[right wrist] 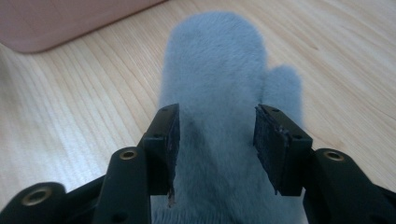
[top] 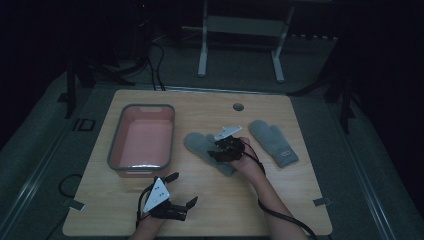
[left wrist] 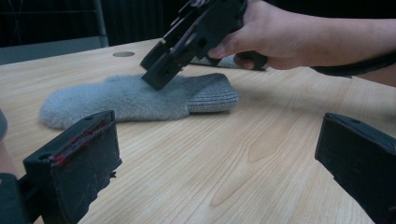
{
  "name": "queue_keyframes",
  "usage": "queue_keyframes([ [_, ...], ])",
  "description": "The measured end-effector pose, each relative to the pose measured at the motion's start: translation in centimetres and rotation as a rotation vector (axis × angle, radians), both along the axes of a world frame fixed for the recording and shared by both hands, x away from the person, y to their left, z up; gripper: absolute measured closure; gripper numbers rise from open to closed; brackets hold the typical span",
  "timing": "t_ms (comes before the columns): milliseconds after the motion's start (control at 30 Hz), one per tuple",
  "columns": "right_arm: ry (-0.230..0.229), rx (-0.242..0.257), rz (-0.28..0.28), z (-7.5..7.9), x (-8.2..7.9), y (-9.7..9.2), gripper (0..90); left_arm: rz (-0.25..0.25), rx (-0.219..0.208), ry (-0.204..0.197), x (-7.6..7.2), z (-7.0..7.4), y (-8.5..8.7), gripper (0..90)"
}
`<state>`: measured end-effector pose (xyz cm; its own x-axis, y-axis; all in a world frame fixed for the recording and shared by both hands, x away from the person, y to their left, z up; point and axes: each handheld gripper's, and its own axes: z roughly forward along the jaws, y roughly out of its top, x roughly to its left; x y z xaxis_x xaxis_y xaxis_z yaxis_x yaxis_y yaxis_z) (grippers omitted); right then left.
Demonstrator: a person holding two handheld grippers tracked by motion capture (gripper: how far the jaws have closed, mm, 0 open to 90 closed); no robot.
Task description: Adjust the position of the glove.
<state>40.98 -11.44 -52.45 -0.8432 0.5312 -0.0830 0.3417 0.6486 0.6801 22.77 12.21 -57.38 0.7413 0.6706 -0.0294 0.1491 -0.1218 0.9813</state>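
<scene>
lying flat between the right claw's [right wrist: 217,140] spread jaws, a grey mitten [right wrist: 219,88]; left claw [top: 179,191] spread

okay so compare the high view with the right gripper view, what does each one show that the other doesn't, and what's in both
High view alone: the second grey mitten lying to the right, the left gripper open over bare table near the front edge, and the round hole in the tabletop.

Right gripper view alone: the close-up of the right gripper, its jaws open on either side of the mitten's body, not yet closed.

Both: the fluffy grey mitten flat on the wooden table, and the pink tub.
</scene>
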Motion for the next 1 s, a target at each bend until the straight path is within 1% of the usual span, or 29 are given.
queue_keyframes([
  [133,0.007,-0.020,0.013,-0.7,0.4,0.6,51.2,-0.002,0.004,-0.004,0.0,0.0,0.0,0.4],
  [200,0.023,-0.040,0.005,-1.2,0.7,0.7,51.0,-0.002,-0.001,0.001,0.0,0.0,0.0,0.4],
  [233,0.023,-0.051,0.001,-1.4,0.7,0.7,51.5,-0.001,-0.002,0.001,0.0,0.0,0.0,0.4],
  [267,0.036,-0.056,-0.007,-1.7,0.8,0.7,52.0,0.000,-0.002,0.001,0.0,0.0,0.0,0.4],
  [400,0.046,-0.050,-0.022,-2.3,0.8,0.7,55.1,0.001,0.002,0.000,0.0,0.0,0.0,0.4],
  [433,0.050,-0.044,-0.023,-2.4,0.8,0.7,56.5,0.001,0.002,0.001,0.0,0.0,0.0,0.4],
  [500,0.031,-0.049,-0.022,-2.5,0.7,0.7,59.9,0.000,0.001,0.001,0.0,0.0,0.0,0.4],
  [533,0.023,-0.047,-0.026,-2.5,0.5,0.7,64.1,-0.001,0.002,0.002,0.0,0.0,0.0,0.4],
  [600,0.029,-0.029,-0.053,-2.7,0.2,0.8,72.4,0.001,0.002,0.000,0.0,0.0,0.0,0.4],
  [667,0.037,-0.011,-0.093,-2.7,-0.2,0.8,78.2,0.001,0.004,0.000,0.0,0.0,0.0,0.4],
  [767,0.050,0.021,-0.164,-2.6,-0.7,1.1,81.8,0.003,0.004,-0.001,0.0,0.0,0.0,0.4],
  [800,0.048,0.029,-0.187,-2.4,-0.9,1.1,82.2,0.003,0.004,0.000,0.0,0.0,-0.1,0.4],
  [867,0.054,0.069,-0.261,-1.9,-1.2,1.1,82.7,0.002,0.003,-0.001,0.0,0.0,0.0,0.4],
  [933,0.043,0.119,-0.332,-1.3,-1.6,1.0,82.9,0.002,0.003,0.002,0.0,0.0,0.0,0.4],
  [1000,0.035,0.166,-0.417,-0.7,-2.0,0.7,83.0,0.002,0.002,0.002,0.0,0.0,0.0,0.4],
])
